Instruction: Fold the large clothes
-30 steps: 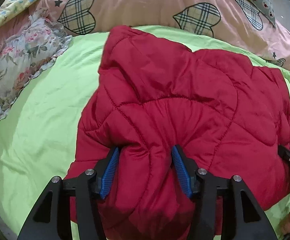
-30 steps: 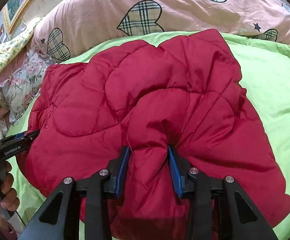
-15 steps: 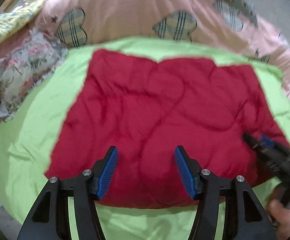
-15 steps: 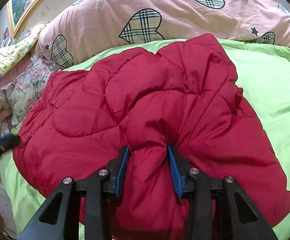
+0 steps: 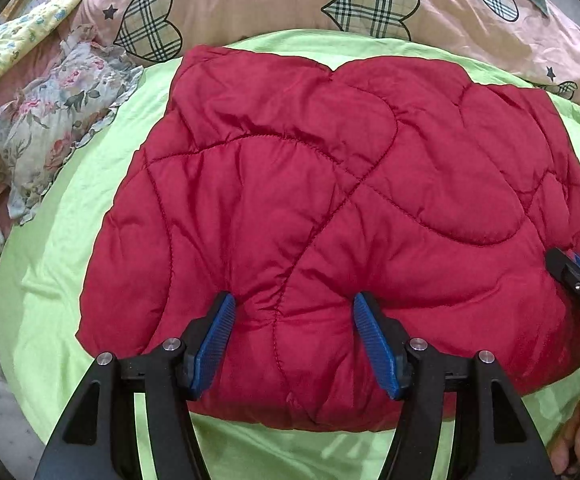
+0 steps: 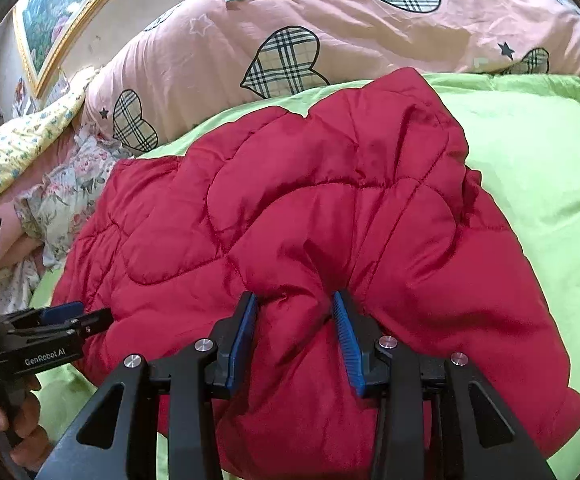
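The right tool (image 6: 294,316) pinches a bunched ridge of the red coat (image 5: 330,208), probably to lift its edge; the left tool (image 5: 292,324) gapes wide, merely straddling the padding.

One text is legible. In the right wrist view, the words "GenRobot.AI" stand in small white letters on the black body of the left gripper (image 6: 89,317), at the near left of the scene, just above the hand (image 6: 17,432) that holds it. The lettering runs along the side of the body and tilts slightly upward to the right.

No other text, number, brand or sign can be read. The pink quilt (image 6: 330,40) at the far side carries only printed plaid hearts and small stars, not lettering. The framed picture (image 6: 61,16) at the far left shows no readable writing.
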`<state>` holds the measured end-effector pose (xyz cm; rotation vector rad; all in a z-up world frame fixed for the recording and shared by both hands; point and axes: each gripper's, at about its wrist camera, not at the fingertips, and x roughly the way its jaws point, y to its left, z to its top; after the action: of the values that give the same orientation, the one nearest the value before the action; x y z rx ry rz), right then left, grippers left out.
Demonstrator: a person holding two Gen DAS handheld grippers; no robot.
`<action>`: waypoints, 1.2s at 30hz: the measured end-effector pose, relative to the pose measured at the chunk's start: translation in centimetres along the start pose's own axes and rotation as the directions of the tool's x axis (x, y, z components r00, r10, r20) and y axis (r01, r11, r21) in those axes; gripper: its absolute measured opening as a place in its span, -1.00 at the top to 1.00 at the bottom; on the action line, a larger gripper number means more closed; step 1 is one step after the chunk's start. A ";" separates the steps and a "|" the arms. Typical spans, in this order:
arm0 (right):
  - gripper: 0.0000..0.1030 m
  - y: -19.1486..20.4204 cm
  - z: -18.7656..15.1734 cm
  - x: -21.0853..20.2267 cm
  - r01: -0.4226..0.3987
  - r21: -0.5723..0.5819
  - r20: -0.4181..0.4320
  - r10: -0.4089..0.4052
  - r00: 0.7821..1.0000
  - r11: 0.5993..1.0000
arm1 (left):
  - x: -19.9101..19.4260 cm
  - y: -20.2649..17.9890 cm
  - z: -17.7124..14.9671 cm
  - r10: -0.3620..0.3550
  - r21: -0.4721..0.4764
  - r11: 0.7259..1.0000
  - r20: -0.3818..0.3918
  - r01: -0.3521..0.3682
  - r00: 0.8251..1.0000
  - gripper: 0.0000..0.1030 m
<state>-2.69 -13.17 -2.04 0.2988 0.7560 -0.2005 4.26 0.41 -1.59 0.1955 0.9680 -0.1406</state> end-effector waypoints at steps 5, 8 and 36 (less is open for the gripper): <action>0.24 -0.8 -0.1 -0.6 -0.027 0.061 0.005 0.027 1.000 0.998 | 0.0 0.1 -0.8 -0.010 0.015 1.000 0.028 0.010 1.000 -0.22; 0.24 -0.8 -0.1 -0.7 -0.001 0.067 0.006 0.001 1.000 0.998 | 0.0 1.0 -1.0 -0.064 0.001 0.998 0.037 0.064 0.997 -0.22; -0.10 2.1 -0.1 -3.9 0.240 0.016 -0.014 -0.240 0.971 0.971 | 0.2 4.3 -2.8 -0.242 0.000 0.970 0.124 0.243 0.962 -0.23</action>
<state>-4.93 -10.91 1.08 0.2251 0.8023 -0.4349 3.02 5.19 -2.81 0.0525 0.8673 -0.3665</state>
